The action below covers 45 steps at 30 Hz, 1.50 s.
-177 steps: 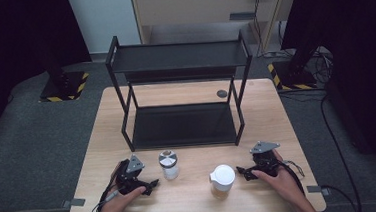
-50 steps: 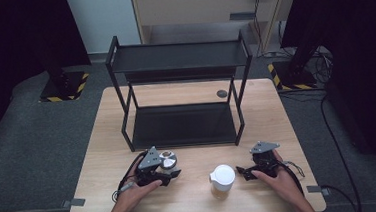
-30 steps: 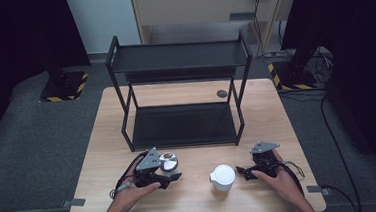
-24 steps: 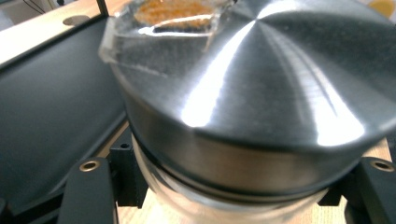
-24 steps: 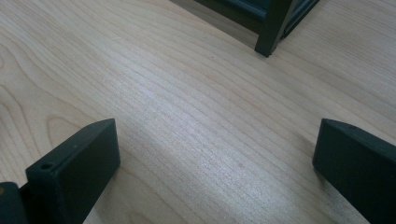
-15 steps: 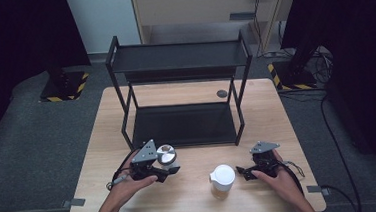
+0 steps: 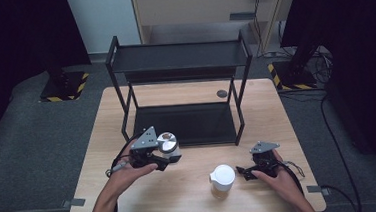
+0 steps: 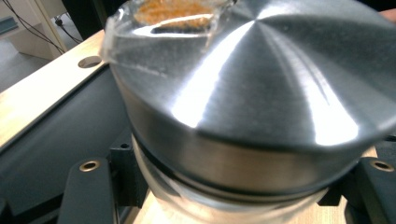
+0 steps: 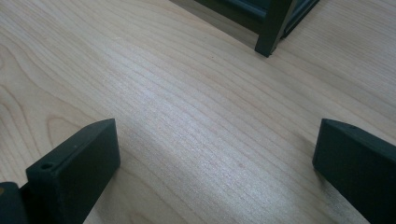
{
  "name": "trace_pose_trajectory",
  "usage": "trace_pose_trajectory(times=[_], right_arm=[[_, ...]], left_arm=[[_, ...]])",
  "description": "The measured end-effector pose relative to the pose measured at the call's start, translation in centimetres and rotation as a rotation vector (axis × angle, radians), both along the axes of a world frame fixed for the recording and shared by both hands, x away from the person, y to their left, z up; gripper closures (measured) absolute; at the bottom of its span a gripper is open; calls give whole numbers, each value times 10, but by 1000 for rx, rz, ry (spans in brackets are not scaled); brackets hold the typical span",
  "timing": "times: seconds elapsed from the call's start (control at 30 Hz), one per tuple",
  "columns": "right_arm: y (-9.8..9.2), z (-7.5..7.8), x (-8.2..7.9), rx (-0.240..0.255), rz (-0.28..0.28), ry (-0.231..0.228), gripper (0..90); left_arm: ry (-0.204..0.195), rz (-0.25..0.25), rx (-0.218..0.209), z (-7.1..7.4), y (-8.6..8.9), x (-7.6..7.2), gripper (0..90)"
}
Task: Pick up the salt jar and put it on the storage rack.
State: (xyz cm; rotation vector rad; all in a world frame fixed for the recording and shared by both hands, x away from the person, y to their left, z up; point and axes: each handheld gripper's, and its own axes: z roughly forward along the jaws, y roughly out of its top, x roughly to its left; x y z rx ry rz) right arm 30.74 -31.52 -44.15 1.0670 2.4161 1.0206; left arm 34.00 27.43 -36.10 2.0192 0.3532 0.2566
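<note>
A glass jar with a shiny metal lid (image 7: pixel 167 143) hangs above the table, just in front of the black rack's lower shelf (image 7: pixel 187 123). My left gripper (image 7: pixel 172 155) is shut on its glass body. In the left gripper view the lid (image 8: pixel 261 93) looms close, a scrap of clear tape on top, with my left gripper (image 8: pixel 233 205) clamping the glass below it. A second jar with a white lid (image 7: pixel 223 180) stands on the table (image 7: pixel 132 200) at front centre. My right gripper (image 7: pixel 245 173) rests just right of it, open, and the right gripper view has bare wood between the jaws of that gripper (image 9: pixel 215 163).
The two-tier black rack (image 7: pixel 177 56) stands at the middle and back of the table. Its front right leg (image 9: pixel 275 23) is close ahead of the right gripper. A round cable hole (image 7: pixel 221 93) lies behind the rack. Dark floor surrounds the table.
The left gripper has risen with the metal-lidded jar and moved a little toward the rack. Several seconds ago that jar stood on the table. The right hand has stayed put.
</note>
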Motion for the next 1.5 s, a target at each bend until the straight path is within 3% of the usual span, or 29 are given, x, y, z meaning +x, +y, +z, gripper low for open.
trace_pose_trajectory(times=[0.63,1.07,1.27,1.5], right_arm=[[0,0,0,0,0,0,13],[0,0,0,0,0,0,14],[0,0,0,0,0,0,13],[0,0,0,0,0,0,14]], left_arm=[[-15,5,0,44,0,16,295],[-35,-6,32,81,-6,29,296],[-42,-2,21,91,-4,30,295],[-46,12,43,107,-1,33,296]])
